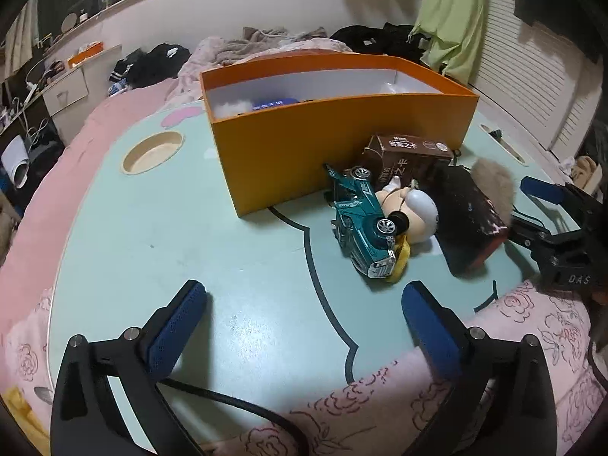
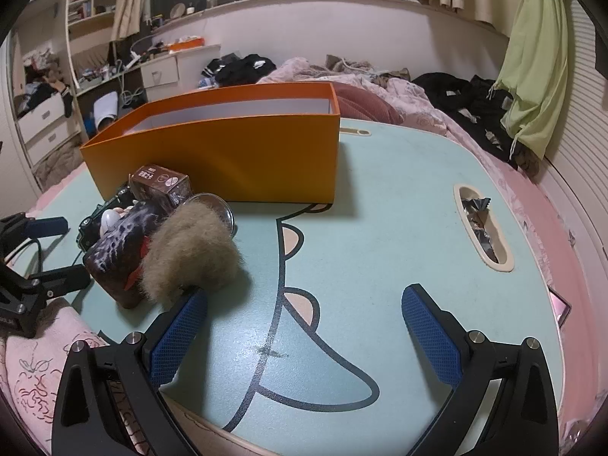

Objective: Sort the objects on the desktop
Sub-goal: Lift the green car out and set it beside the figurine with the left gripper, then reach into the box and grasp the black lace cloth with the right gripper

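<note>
An open orange box (image 1: 304,144) (image 2: 228,152) stands on the pale green lap table (image 1: 228,266); white and blue items lie inside it. In front of it lie a teal toy car (image 1: 361,220) on its side, a white figurine (image 1: 414,209), a brown carton (image 1: 410,155) (image 2: 163,184), a dark purse (image 1: 471,220) (image 2: 117,254) and a tan fur pompom (image 1: 494,186) (image 2: 190,250). My left gripper (image 1: 304,311) is open and empty, near the table's front edge, left of the pile. My right gripper (image 2: 304,315) is open and empty, its left fingertip (image 2: 190,311) just below the pompom.
The table has a round cup recess (image 1: 152,152) and a slot (image 2: 482,224) holding foil wrappers. Pink bedding (image 1: 532,342) surrounds the table. Clothes are piled on the bed behind (image 2: 456,91). A black cable (image 1: 228,399) runs by my left gripper.
</note>
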Tool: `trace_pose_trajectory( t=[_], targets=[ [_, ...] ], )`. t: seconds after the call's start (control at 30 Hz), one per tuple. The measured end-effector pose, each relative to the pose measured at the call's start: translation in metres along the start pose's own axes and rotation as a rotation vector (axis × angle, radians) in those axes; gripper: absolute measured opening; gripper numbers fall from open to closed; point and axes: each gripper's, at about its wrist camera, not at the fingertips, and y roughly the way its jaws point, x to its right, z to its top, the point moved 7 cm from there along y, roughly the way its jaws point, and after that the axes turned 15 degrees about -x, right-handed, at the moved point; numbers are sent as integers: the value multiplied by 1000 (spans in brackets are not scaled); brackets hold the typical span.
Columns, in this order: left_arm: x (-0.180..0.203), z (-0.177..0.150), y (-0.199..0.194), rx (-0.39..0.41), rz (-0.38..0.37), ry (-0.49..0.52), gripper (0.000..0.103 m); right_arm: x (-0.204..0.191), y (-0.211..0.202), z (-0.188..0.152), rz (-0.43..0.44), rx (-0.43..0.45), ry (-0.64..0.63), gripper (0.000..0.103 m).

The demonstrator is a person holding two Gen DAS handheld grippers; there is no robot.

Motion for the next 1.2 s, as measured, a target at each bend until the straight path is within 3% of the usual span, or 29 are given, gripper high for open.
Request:
trace_pose_trajectory(
  t=[0.37, 0.43, 0.5, 0.57, 0.67, 0.8, 0.9, 0.97, 1.03, 1.1, 1.2],
  targets=[
    [0, 0, 0, 4, -1, -1, 103, 4, 0, 0, -20, 5, 16, 102],
    [-1, -2, 1, 4, -2, 0, 103, 7, -3, -1, -33, 18, 31, 99],
    [0, -1, 1, 5, -3, 0, 103, 7, -11, -1, -22, 48, 31, 89],
    [0, -1, 1, 5, -3, -1, 103, 7, -19, 2, -10, 81, 27, 87],
    [0, -1, 1, 7, -3, -1, 103, 4, -29, 15, 11, 80, 50, 87],
    [2, 0, 0, 8, -3, -2, 103, -18, -59, 66, 113, 130, 30, 87],
    [1, 0, 0, 8, -3, -1, 103, -44, -61, 107, 256, 65, 16, 82],
    [1, 0, 0, 8, -4, -1, 103, -65, -45, 134, 404, -45, 37, 74],
    [1, 0, 0, 8, -4, -1, 103, -82, -20, 152, 491, -174, 65, 70],
    [1, 0, 0, 9, -4, -1, 103, -96, 6, 162, 494, -278, 71, 67],
    [1, 0, 0, 11, -5, -1, 103, -115, 47, 162, 423, -414, 34, 67]
  ],
)
